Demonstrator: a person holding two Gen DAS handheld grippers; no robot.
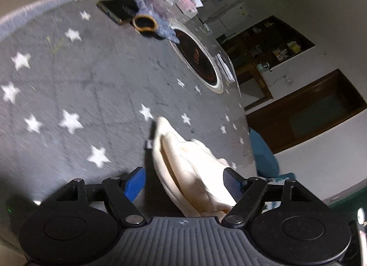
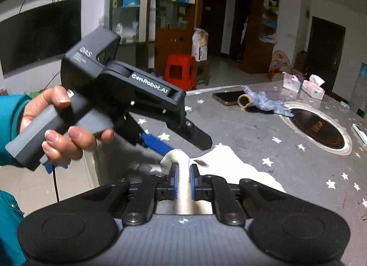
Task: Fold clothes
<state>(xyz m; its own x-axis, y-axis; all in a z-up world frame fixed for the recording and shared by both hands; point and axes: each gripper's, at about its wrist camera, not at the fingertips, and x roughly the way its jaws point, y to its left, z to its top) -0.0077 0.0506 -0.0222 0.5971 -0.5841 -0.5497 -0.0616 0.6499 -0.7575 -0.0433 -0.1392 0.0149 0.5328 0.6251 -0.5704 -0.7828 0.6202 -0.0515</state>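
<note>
Your right gripper (image 2: 183, 174) is pinching a fold of the cream garment (image 2: 234, 165) at the bottom centre of the right wrist view; the blue pads (image 2: 174, 180) are pressing the cloth from both sides, and a ridge of it is standing up between them. The rest of the garment is lying spread on the grey star-printed tablecloth (image 2: 252, 128), running toward the lower right of that frame.

Your left gripper (image 1: 184, 182) is standing wide open. In the left wrist view its blue pads (image 1: 135, 184) are sitting apart at the lower centre, with the garment (image 1: 183, 162) passing between them; the right-hand pad looks just beside the cloth, but neither is pressing it. In the right wrist view your left hand (image 2: 57, 126), in a teal sleeve (image 2: 9, 114), is holding that gripper (image 2: 181, 141) at the left of the frame, its fingers angled down toward the raised fold.

Farther up the table, well apart from the garment, a blue knit glove (image 2: 266, 102) is lying beside a dark phone (image 2: 228, 97), near a round black inset cooktop (image 2: 317, 128) and two tissue packs (image 2: 302, 84).
</note>
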